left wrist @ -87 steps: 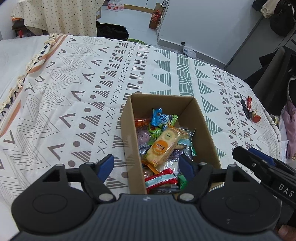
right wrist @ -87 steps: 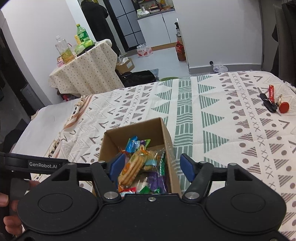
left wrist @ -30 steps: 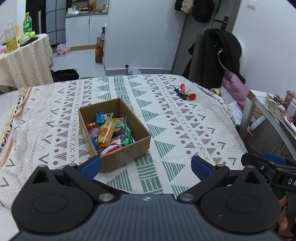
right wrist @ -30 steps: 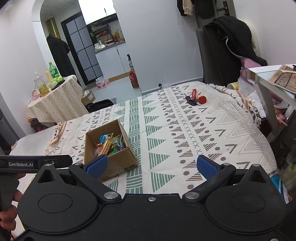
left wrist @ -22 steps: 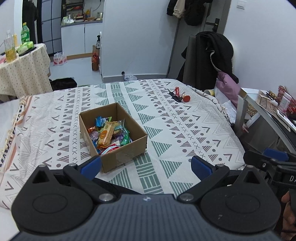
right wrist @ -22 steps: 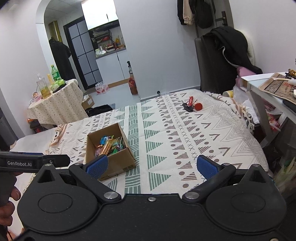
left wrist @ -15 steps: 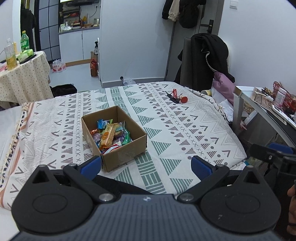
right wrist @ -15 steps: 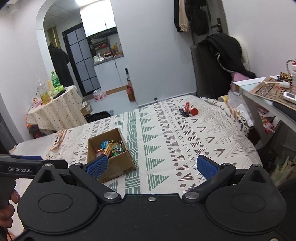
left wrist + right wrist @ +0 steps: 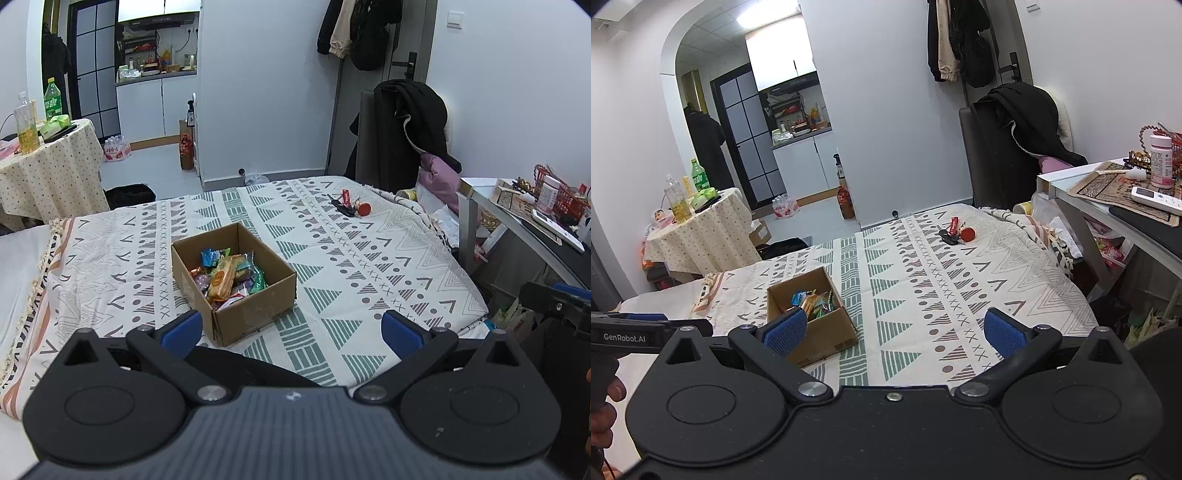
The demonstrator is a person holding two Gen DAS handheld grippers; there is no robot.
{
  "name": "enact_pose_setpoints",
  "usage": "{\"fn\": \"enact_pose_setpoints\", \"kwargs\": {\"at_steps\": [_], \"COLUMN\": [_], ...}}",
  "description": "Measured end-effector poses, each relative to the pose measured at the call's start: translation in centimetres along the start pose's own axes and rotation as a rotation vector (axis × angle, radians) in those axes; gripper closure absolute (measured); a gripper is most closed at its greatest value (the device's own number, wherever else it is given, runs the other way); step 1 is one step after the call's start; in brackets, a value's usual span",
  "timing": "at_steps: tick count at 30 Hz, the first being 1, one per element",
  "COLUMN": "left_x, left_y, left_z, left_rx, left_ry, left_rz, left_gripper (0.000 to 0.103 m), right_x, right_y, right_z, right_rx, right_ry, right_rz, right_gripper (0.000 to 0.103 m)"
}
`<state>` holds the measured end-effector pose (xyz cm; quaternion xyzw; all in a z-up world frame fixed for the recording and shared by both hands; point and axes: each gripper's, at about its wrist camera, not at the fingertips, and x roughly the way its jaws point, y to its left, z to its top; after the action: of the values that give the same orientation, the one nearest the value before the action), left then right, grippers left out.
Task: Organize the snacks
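Observation:
A brown cardboard box [image 9: 255,317] [image 9: 827,336] sits on the patterned bed cover, filled with several wrapped snacks [image 9: 227,275] [image 9: 812,302]; an orange-labelled biscuit pack lies on top. My left gripper [image 9: 291,330] is open and empty, held back over the near edge of the bed, well short of the box. My right gripper [image 9: 894,328] is also open and empty, raised and far back; its left blue pad overlaps the box's near corner in the view. The left gripper's body [image 9: 639,330] shows at the right wrist view's left edge.
Keys with a red tag [image 9: 351,208] [image 9: 956,232] lie at the bed's far right. A desk [image 9: 1108,206] with clutter stands at the right, a chair draped with a black coat [image 9: 406,122] behind the bed, a cloth-covered round table [image 9: 48,166] with bottles at the left.
Both grippers have pulled back and up from the box, which now looks smaller and farther away. Their jaws went from narrow over the box to wide open.

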<state>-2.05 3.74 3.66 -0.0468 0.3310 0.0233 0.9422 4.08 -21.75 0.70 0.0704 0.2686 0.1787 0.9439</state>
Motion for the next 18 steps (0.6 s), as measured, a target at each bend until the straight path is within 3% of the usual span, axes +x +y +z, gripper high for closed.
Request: {"fn": "enact_pose_setpoints", "kwargs": {"at_steps": [18], "left_x": [0.17], "left_y": [0.09], "left_z": [-0.41], "left_rx": [0.005], "left_ry": [0.01], "left_rz": [0.007], "left_gripper": [0.0], "right_x": [0.12], "right_y": [0.62], "right_z": [-0.63], "right_rx": [-0.029], "right_ry": [0.03], "right_rz": [0.005], "right_gripper": [0.0]}}
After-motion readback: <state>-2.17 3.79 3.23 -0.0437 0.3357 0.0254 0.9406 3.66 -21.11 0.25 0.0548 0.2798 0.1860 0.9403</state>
